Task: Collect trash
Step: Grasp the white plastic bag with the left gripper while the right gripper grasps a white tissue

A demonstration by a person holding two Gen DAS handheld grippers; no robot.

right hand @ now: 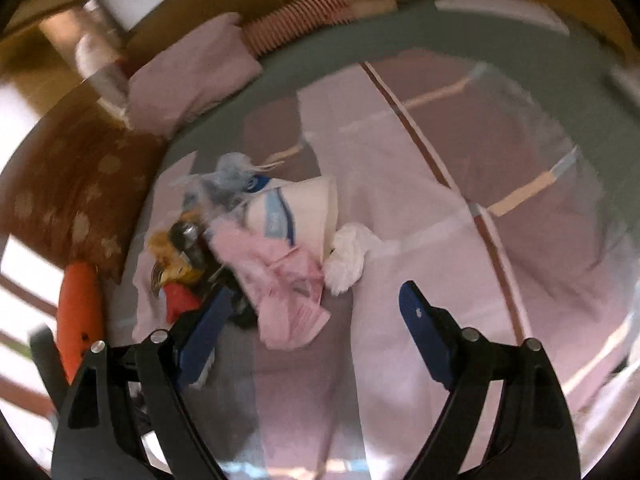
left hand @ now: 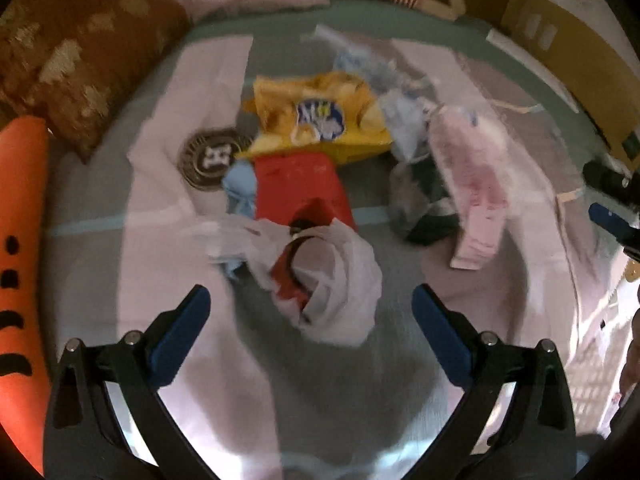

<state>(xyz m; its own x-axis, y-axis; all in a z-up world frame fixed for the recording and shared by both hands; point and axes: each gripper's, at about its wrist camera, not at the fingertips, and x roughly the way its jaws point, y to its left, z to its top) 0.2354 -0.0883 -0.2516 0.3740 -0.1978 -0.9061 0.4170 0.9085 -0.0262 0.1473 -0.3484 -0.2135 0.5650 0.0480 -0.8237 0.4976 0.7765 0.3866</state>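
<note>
We see both views from fisheye cameras looking steeply down along the gripper fingers at a bed (left hand: 92, 216), fairly near. Our left view centres the trash pile (left hand: 316, 184); our right view holds it at middle left (right hand: 256, 248). Both share the pile, the brown pillow (left hand: 80, 64) and the orange cushion (left hand: 20, 240).

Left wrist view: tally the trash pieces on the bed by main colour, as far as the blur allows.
Yellow: 1, snack bag
Red: 1, red package
Pink: 1, pink wrapper
White: 1, white plastic bag
Light blue: 1, blue scrap
Total: 5 distinguishable; the blurred dark clump is uncounted.
</note>
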